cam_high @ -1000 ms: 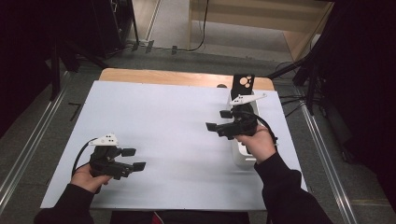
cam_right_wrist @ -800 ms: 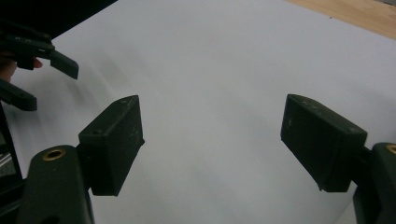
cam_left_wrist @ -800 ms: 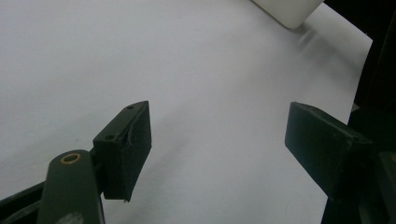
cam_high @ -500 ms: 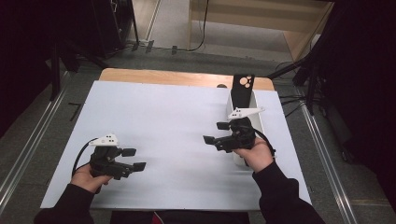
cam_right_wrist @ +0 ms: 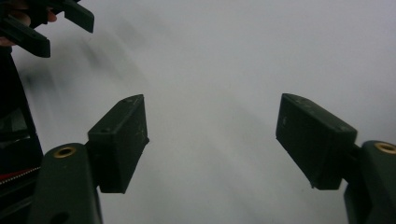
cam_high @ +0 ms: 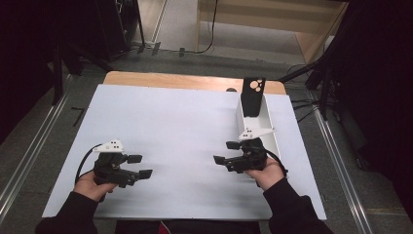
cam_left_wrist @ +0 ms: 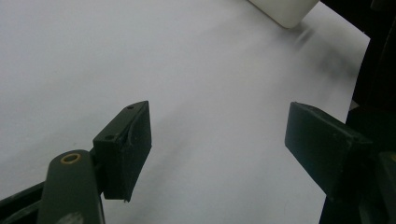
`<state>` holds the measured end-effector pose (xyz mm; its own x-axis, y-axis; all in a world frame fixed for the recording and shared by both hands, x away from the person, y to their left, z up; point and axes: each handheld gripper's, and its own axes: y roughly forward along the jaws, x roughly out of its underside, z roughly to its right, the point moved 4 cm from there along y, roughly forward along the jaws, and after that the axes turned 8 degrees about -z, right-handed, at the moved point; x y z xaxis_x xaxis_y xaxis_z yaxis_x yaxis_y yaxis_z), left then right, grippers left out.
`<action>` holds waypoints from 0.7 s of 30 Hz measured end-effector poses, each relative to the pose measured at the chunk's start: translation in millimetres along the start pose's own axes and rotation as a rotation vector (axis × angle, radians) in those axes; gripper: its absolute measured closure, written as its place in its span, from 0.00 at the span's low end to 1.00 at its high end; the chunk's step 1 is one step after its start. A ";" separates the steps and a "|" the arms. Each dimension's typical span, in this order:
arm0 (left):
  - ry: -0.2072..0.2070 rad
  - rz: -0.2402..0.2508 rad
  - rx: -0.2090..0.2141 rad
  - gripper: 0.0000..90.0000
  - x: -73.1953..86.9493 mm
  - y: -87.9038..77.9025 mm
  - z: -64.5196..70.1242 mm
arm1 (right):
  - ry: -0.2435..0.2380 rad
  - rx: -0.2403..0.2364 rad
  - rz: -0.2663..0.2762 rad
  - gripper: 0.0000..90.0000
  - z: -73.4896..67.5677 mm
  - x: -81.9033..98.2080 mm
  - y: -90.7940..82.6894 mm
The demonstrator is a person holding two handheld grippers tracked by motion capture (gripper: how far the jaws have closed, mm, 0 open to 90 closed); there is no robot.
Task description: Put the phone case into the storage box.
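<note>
1. High view: the right gripper has come back from over the white tray toward the person and sunk closer to the table. A second ago it hung over the tray's near half; now it sits just beside the tray's near left corner.
2. Its jaws have just been closing a little, with nothing between them. Right gripper view: both black pads stand apart over bare white surface, so the claw is open and empty.
3. The left gripper has kept its place at the near left of the table. Left gripper view: jaws wide, nothing held.
4. The black phone case stands upright in the far end of the tray, leaning on its end wall, well apart from both grippers.
5. Judgement: with the right hand withdrawn empty and the case standing in the tray, the placing looks done, or the hands are at rest between steps.
6. Count: two grippers, two hands, one tray, one phone case, one table.
</note>
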<state>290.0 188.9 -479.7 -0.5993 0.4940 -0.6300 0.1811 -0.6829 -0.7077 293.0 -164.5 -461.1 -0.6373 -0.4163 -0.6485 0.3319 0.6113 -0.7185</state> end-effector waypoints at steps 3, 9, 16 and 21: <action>-0.003 0.002 0.000 0.25 -0.2 0.4 0.3 | 0.007 -0.023 -0.006 0.28 -0.9 6.5 -1.1; 0.001 0.001 0.001 0.25 -0.1 0.0 0.3 | 0.000 -0.025 -0.008 0.28 -2.5 19.3 -4.2; 0.001 0.002 0.003 0.25 -0.2 -0.4 1.3 | -0.003 -0.033 -0.002 0.28 -5.8 34.5 -11.2; 0.004 -0.005 0.006 0.25 0.0 0.8 1.4 | 0.013 -0.039 -0.017 0.28 -10.5 44.4 -14.3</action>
<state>289.0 187.6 -479.8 -0.5970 0.4996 -0.6277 0.1734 -0.6835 -0.7090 252.7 -184.7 -477.0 -0.6514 -0.4181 -0.6332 0.2941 0.6302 -0.7186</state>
